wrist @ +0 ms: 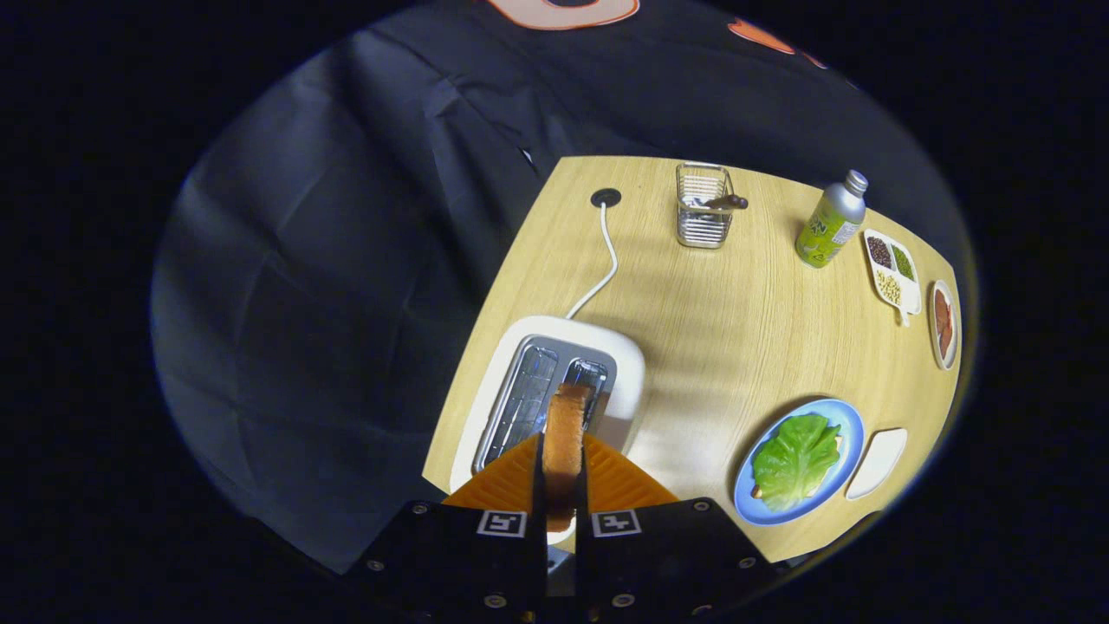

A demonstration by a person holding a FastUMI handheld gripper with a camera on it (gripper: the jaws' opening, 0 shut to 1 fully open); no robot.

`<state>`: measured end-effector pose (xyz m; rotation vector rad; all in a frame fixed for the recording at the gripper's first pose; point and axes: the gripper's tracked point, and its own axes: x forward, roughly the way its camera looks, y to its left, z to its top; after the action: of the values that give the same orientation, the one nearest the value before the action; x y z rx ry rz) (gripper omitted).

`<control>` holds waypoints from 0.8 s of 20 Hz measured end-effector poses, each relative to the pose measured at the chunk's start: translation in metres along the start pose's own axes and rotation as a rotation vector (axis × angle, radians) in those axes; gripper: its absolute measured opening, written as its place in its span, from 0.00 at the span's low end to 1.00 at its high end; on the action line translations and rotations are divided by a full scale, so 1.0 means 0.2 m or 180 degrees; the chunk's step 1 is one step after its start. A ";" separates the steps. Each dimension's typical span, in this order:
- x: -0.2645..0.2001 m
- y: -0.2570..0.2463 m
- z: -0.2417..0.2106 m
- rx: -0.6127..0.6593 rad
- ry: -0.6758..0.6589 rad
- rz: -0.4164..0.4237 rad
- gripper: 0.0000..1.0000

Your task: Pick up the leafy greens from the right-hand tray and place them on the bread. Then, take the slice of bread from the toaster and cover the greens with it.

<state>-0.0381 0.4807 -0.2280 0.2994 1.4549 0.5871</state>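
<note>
1. Bread slice [565,433] sits nearest, standing on its edge between the two fingers of the claw [561,472]. Both fingers press on its flat sides, so the claw is nearly closed and has hold of it.
2. It hangs above the toaster [554,390], over the slot on the plate's side.
3. To do this step well, keep the squeeze soft so the bread does not crack. Carry it over to the blue plate [845,425] and lay it flat on top of the leafy greens [795,459].
4. Those greens already lie on the plate, so only the covering looks left to do.
5. Beside the plate sits a small white tray [877,461].
6. Farther back on the tabletop [736,321] stand a wire basket [703,206] and a green bottle [830,222].
7. Hard to see: the bread under the greens is mostly hidden. The low end of the held slice is tucked between the fingers. I cannot tell what lies in the basket.
</note>
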 end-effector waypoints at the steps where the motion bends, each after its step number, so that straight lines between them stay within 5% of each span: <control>1: -0.05 -0.01 0.01 0.0047 -0.0067 0.0083 0.13; 10: -0.34 -0.36 0.00 0.0529 -0.0439 0.0502 0.12; 16: -0.43 -0.76 -0.12 0.0654 -0.0531 0.0377 0.11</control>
<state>-0.0334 0.3041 -0.2400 0.5861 1.3437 0.4954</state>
